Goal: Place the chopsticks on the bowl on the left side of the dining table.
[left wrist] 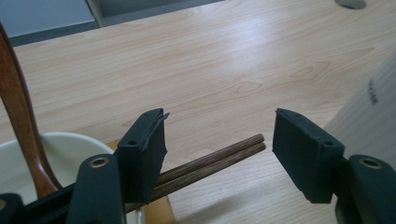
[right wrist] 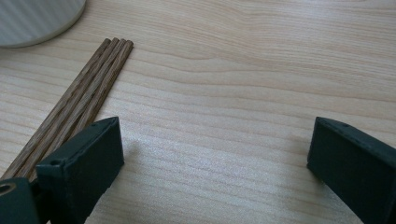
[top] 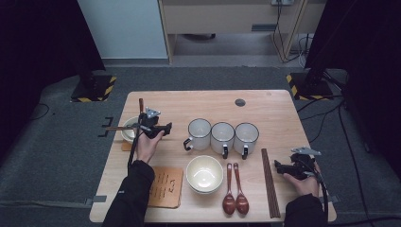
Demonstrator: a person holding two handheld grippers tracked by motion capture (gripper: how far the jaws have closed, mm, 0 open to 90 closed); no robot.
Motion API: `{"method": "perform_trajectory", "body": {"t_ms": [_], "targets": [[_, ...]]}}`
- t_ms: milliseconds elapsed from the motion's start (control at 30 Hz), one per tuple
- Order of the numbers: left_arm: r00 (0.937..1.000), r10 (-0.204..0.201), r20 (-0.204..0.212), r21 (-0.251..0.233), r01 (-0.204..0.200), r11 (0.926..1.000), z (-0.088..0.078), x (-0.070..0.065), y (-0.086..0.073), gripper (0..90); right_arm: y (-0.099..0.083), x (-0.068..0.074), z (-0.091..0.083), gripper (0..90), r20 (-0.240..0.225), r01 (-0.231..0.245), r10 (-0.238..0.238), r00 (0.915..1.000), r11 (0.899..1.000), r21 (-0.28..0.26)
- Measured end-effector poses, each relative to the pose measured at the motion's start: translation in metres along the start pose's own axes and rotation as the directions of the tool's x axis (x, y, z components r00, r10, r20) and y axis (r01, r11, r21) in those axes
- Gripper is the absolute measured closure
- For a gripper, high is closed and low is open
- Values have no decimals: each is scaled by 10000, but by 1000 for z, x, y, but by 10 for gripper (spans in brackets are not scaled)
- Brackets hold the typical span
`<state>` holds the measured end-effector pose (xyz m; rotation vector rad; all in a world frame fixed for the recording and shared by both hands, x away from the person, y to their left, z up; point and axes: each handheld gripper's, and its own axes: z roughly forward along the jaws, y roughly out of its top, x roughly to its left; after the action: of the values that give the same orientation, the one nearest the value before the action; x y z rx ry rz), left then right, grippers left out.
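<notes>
Near the table's left edge, the left gripper [top: 156, 128] hangs spread over chopsticks [left wrist: 210, 161] laid across a bowl [top: 128, 128]. Next, I think, it pulls away.

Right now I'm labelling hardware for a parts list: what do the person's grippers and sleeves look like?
Both grippers, left gripper and right gripper, are black, each topped by a grey three-cornered plate, with a black cable trailing back. Their jaws end in flat, blocky dark pads. The sleeves are dark.

Pale wood-grain table [top: 279, 113]. Three white mugs [top: 222, 136] with dark rims. Cream bowl [top: 204, 173]. Reddish-brown spoons [top: 235, 198]. Dark brown chopsticks [top: 270, 182]. Orange-tan mat [top: 165, 187], apparently with dark markings. Black grippers [top: 166, 127].
</notes>
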<state>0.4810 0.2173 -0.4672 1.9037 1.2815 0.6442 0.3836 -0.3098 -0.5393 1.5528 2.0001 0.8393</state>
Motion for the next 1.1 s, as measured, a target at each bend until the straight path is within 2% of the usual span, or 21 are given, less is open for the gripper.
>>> {"method": "perform_trajectory", "body": {"t_ms": [33,100,233,667,1100], "targets": [[9999,-80,91,-208,82,9997,-3,-1,2,339,0,0,0,37,0,-1,1,10000,10000,-1],[9999,-99,113,-314,103,9995,-6,-1,3,339,0,0,0,37,0,-2,2,10000,10000,-2],[9999,-121,-44,-395,120,9991,-7,-1,5,340,0,0,0,37,1,-1,1,10000,10000,0],[9987,-145,-498,187,154,9997,11,-1,2,325,0,0,0,37,1,0,0,10000,10000,-2],[9978,-188,-636,233,203,9995,11,0,1,319,0,0,0,37,0,-1,1,10000,10000,-2]]}}
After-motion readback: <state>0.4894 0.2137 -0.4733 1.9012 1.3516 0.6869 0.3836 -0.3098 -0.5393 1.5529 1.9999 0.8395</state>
